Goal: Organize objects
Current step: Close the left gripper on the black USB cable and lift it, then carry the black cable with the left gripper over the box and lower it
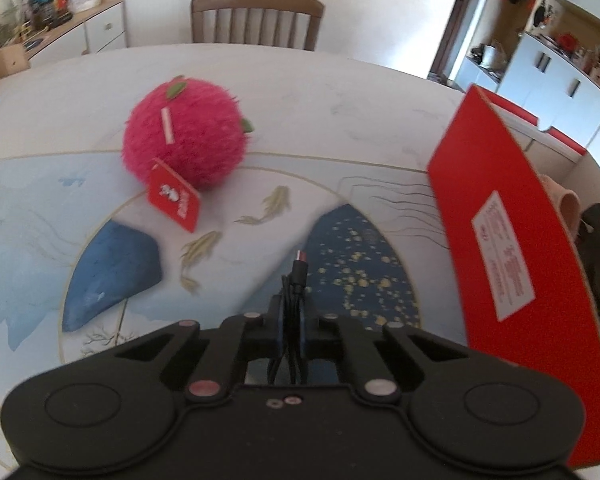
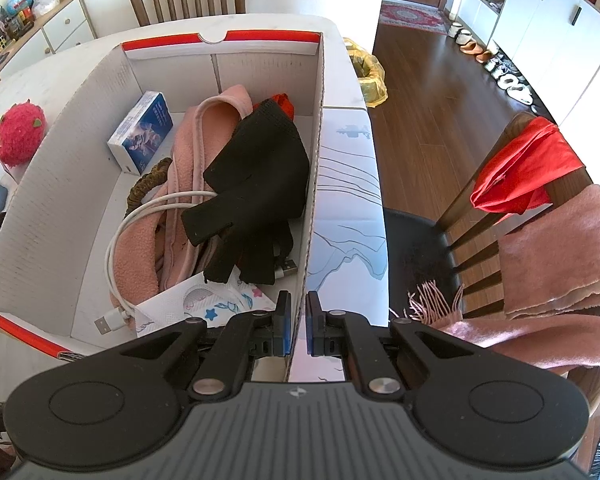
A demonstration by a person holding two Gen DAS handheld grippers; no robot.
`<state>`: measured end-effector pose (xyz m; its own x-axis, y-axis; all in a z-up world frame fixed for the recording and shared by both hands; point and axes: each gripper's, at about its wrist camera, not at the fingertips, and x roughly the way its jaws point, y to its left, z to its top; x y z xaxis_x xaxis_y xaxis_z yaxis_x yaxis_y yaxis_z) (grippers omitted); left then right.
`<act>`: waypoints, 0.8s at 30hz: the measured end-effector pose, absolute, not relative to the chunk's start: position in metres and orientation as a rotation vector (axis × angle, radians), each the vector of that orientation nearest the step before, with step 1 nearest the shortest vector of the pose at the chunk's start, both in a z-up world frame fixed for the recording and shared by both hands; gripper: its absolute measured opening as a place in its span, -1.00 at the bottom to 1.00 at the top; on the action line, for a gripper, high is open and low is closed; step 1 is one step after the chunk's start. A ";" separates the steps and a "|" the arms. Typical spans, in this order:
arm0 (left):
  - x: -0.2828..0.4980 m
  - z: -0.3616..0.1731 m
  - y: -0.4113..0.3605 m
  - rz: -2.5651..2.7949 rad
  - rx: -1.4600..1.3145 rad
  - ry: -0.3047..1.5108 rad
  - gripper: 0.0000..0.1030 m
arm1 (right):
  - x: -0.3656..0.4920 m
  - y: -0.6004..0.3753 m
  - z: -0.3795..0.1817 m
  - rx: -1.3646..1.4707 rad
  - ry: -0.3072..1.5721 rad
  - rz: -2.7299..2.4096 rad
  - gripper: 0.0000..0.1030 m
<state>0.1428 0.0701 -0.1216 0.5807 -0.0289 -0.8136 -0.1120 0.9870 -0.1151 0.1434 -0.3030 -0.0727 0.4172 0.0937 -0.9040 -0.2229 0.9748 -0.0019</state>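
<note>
Cardboard box [image 2: 40,184] wall pinched by R gripper [image 2: 296,326]; L gripper [image 1: 294,320] clamps black cable [image 1: 298,276].

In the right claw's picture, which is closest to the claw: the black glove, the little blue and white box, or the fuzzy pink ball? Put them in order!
From the right claw:
1. Black glove, in the cardboard box, just ahead.
2. Little blue and white box, farther back on the box's left side.
3. Fuzzy pink ball, outside the box, on the table at far left.
</note>
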 end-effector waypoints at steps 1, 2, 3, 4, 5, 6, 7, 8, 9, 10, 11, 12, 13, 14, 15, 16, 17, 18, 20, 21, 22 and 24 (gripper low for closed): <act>0.143 -0.120 0.068 0.041 -0.157 0.950 -0.92 | 0.143 -0.303 -0.073 -0.126 1.123 0.199 -0.87; 0.142 -0.117 0.067 0.036 -0.156 0.948 -0.93 | 0.144 -0.304 -0.073 -0.126 1.123 0.198 -0.87; 0.141 -0.115 0.066 0.031 -0.157 0.946 -0.93 | 0.143 -0.304 -0.073 -0.123 1.123 0.198 -0.87; 0.140 -0.112 0.065 0.021 -0.159 0.944 -0.93 | 0.143 -0.304 -0.073 -0.122 1.122 0.199 -0.87; 0.139 -0.107 0.064 0.009 -0.164 0.942 -0.93 | 0.143 -0.304 -0.073 -0.121 1.122 0.199 -0.87; 0.138 -0.103 0.063 -0.002 -0.167 0.939 -0.93 | 0.143 -0.304 -0.073 -0.121 1.121 0.200 -0.87; 0.137 -0.098 0.061 -0.019 -0.167 0.937 -0.93 | 0.143 -0.304 -0.073 -0.121 1.122 0.200 -0.87; 0.137 -0.093 0.059 -0.033 -0.169 0.934 -0.93 | 0.143 -0.304 -0.073 -0.121 1.121 0.201 -0.87; 0.136 -0.087 0.058 -0.049 -0.170 0.929 -0.93 | 0.143 -0.304 -0.073 -0.120 1.120 0.202 -0.87; 0.135 -0.083 0.056 -0.063 -0.170 0.925 -0.93 | 0.143 -0.304 -0.074 -0.119 1.120 0.203 -0.87; 0.133 -0.076 0.054 -0.080 -0.172 0.920 -0.93 | 0.142 -0.304 -0.074 -0.118 1.120 0.206 -0.87; 0.132 -0.070 0.052 -0.094 -0.175 0.907 -0.93 | 0.142 -0.303 -0.074 -0.119 1.119 0.207 -0.87; 0.129 -0.063 0.050 -0.108 -0.174 0.890 -0.93 | 0.142 -0.303 -0.074 -0.121 1.117 0.207 -0.87; 0.127 -0.056 0.048 -0.123 -0.171 0.875 -0.93 | 0.141 -0.303 -0.074 -0.123 1.115 0.208 -0.87; 0.124 -0.050 0.046 -0.134 -0.170 0.864 -0.93 | 0.141 -0.303 -0.074 -0.124 1.114 0.209 -0.87; 0.122 -0.043 0.044 -0.148 -0.171 0.852 -0.93 | 0.141 -0.304 -0.074 -0.123 1.113 0.210 -0.87; 0.120 -0.037 0.042 -0.160 -0.171 0.843 -0.93 | 0.141 -0.304 -0.074 -0.121 1.112 0.210 -0.87; 0.119 -0.031 0.040 -0.170 -0.170 0.835 -0.93 | 0.141 -0.304 -0.074 -0.120 1.112 0.210 -0.87; 0.117 -0.019 0.036 -0.196 -0.168 0.822 -0.93 | 0.141 -0.304 -0.075 -0.118 1.111 0.210 -0.87; 0.116 -0.013 0.034 -0.210 -0.163 0.818 -0.93 | 0.141 -0.304 -0.075 -0.115 1.110 0.211 -0.87; 0.116 -0.007 0.032 -0.221 -0.161 0.811 -0.93 | 0.141 -0.304 -0.075 -0.116 1.110 0.211 -0.87; 0.116 0.004 0.027 -0.249 -0.156 0.800 -0.93 | 0.141 -0.304 -0.075 -0.113 1.110 0.212 -0.87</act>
